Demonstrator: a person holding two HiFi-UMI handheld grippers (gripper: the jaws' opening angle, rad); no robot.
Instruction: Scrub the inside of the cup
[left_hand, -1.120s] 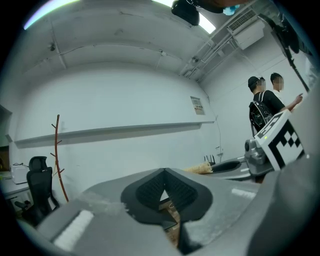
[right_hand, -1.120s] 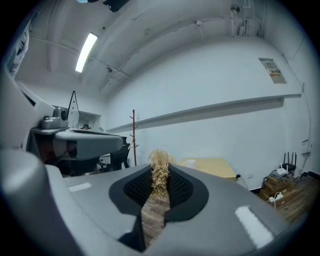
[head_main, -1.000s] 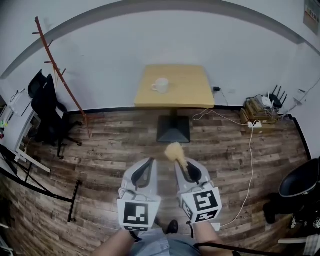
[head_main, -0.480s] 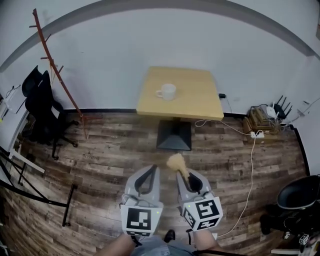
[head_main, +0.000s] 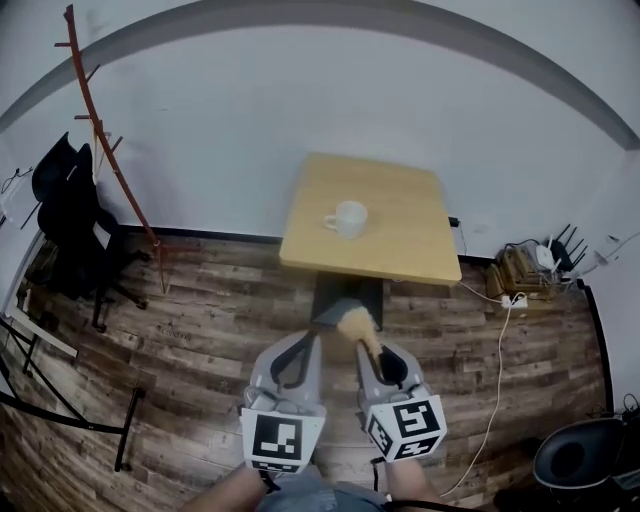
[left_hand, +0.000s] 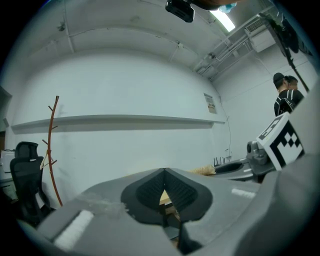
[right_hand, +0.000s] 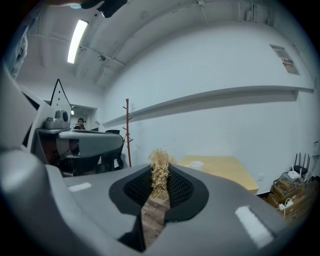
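A white cup (head_main: 347, 218) stands on a small square wooden table (head_main: 400, 240) against the wall, well ahead of both grippers. My left gripper (head_main: 297, 343) is shut with nothing between its jaws. The right gripper (head_main: 373, 347) is shut on a straw-coloured brush (head_main: 353, 321), whose bristles stick out past the fingertips. In the right gripper view the brush (right_hand: 160, 161) rises between the pads, with the cup (right_hand: 196, 163) and the table (right_hand: 227, 172) far beyond it. Seen in its own view, the left gripper (left_hand: 164, 173) has its jaws meeting.
A red-brown coat stand (head_main: 108, 150) and a black office chair (head_main: 62, 215) are at the left wall. Cables and a router (head_main: 535, 262) lie on the floor at the right, and a black round seat (head_main: 575, 455) is lower right. The table's black base (head_main: 345, 292) sits on the wood floor.
The table and cup have come nearer and lower in the head view as both grippers travelled forward toward them. The brush stays held in the right gripper.
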